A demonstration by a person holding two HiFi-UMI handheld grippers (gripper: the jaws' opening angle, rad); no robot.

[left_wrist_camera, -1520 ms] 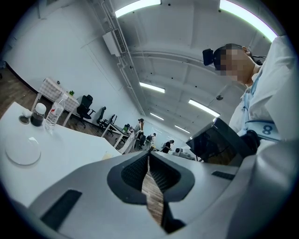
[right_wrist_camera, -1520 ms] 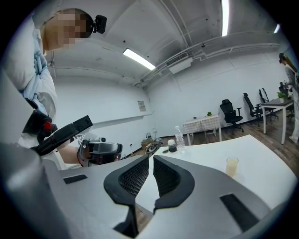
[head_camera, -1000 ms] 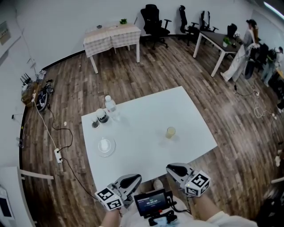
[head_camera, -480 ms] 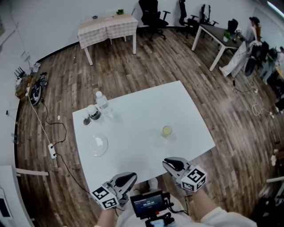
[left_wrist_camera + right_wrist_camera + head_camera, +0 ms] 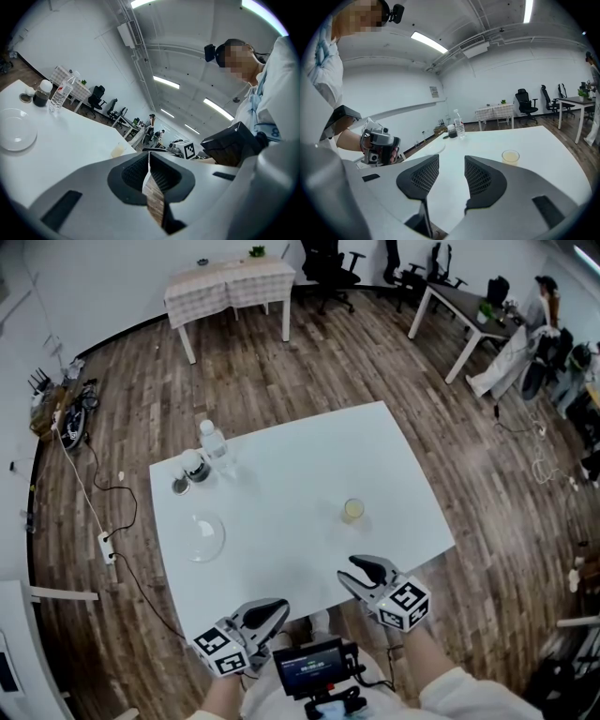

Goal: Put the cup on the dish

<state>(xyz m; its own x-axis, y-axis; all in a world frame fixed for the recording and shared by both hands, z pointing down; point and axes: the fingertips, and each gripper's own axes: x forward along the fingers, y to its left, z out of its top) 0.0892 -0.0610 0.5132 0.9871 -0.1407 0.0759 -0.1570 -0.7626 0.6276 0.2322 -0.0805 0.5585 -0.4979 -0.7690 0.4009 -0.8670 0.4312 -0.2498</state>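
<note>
A small clear cup [image 5: 352,510] of yellowish drink stands on the white table [image 5: 309,465], right of the middle. It also shows as the cup [image 5: 510,156] ahead and right of the right jaws. The empty clear glass dish [image 5: 202,535] lies near the table's left edge, and the left gripper view shows the dish [image 5: 16,129] at far left. My right gripper [image 5: 361,565] hovers at the table's near edge, short of the cup. Its jaws have just been opening, and the right gripper [image 5: 452,161] is open and empty. My left gripper [image 5: 272,608] hangs off the near edge, and the left gripper [image 5: 149,158] is shut on nothing.
A water bottle [image 5: 214,442], a dark jar [image 5: 191,466] and a small lid [image 5: 178,487] stand at the table's far left corner. Wooden floor surrounds the table. A checked-cloth table [image 5: 230,282], desks and office chairs stand far behind, and cables [image 5: 103,512] trail at the left.
The right gripper has come forward to the table's near edge and its jaws now stand apart. The left gripper has sunk slightly. Cup and dish have not moved on the table.
</note>
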